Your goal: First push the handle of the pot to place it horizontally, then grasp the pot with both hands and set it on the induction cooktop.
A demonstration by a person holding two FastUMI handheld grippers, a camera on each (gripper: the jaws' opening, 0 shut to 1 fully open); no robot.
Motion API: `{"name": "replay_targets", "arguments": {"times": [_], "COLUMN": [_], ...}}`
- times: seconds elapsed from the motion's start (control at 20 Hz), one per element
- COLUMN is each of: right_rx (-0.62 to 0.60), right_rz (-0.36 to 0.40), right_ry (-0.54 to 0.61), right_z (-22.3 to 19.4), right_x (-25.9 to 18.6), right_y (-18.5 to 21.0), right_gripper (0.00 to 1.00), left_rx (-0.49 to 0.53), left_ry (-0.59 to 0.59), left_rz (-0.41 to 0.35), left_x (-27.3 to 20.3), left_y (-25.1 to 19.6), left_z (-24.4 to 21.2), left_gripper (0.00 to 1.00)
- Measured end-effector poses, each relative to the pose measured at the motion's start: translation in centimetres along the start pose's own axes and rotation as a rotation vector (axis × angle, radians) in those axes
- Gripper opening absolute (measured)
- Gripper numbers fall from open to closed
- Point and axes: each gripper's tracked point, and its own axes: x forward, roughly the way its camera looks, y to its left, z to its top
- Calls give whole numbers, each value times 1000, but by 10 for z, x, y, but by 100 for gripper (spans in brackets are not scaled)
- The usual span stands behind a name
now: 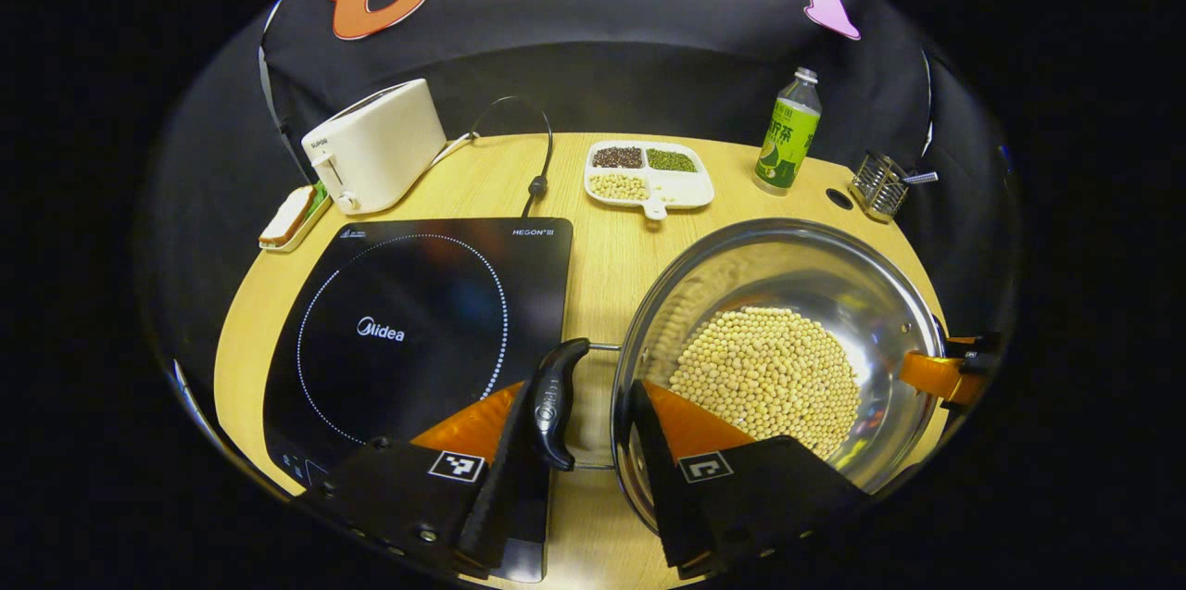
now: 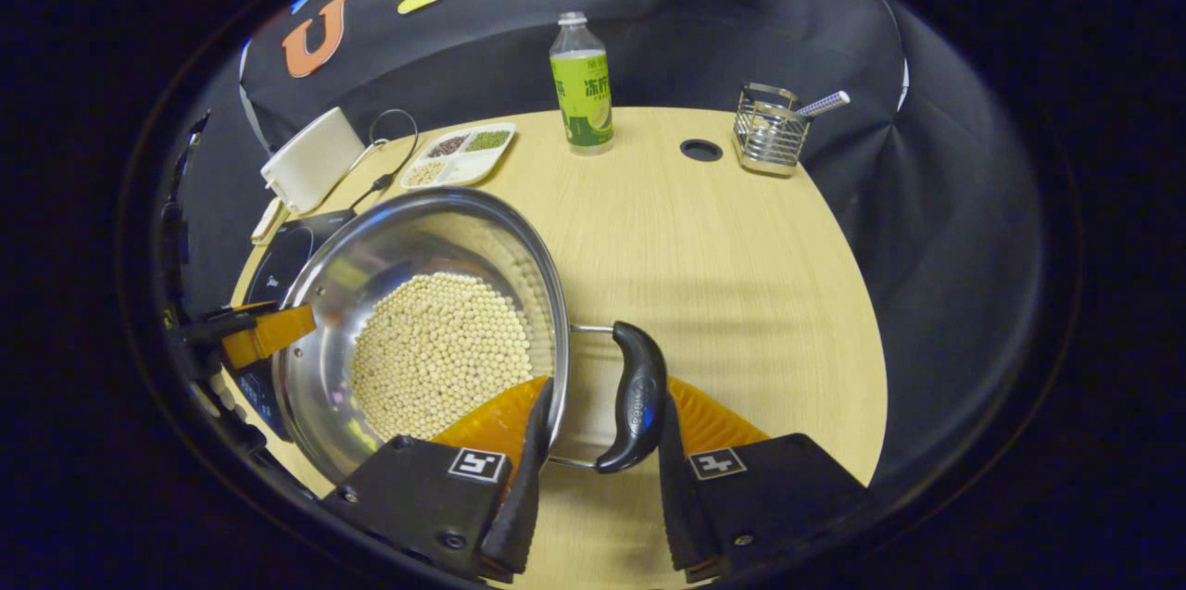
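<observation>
A steel pot (image 1: 834, 275) holding soybeans (image 1: 769, 377) stands on the wooden table (image 1: 602, 247), just right of the black induction cooktop (image 1: 408, 321). My left gripper (image 1: 586, 391) straddles the pot's left black handle (image 1: 554, 400), with one finger against the handle's outer side and the other inside the pot wall. My right gripper (image 2: 607, 391) holds the opposite handle (image 2: 635, 400) the same way, one finger inside the pot (image 2: 417, 238). Both handles lie level. Each gripper also appears at the pot's far rim in the other's view, the right gripper (image 1: 945, 372) and the left gripper (image 2: 264, 331).
A white toaster (image 1: 375, 145) and a small plate with bread (image 1: 292, 218) stand behind the cooktop, and a black cable (image 1: 537, 173) runs to it. At the back are a divided tray of beans (image 1: 649, 173), a green bottle (image 1: 789, 136) and a wire holder (image 1: 880, 184).
</observation>
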Motion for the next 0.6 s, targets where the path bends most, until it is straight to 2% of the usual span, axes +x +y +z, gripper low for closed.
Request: {"name": "replay_targets", "arguments": {"times": [0.6], "right_rx": [14], "right_rz": [-7], "right_ry": [-49], "right_z": [12], "right_x": [-34], "right_y": [46], "right_gripper": [55], "left_rx": [17], "left_ry": [-59], "left_rz": [-15], "left_x": [-33], "left_y": [41], "left_z": [21], "left_gripper": [61]}}
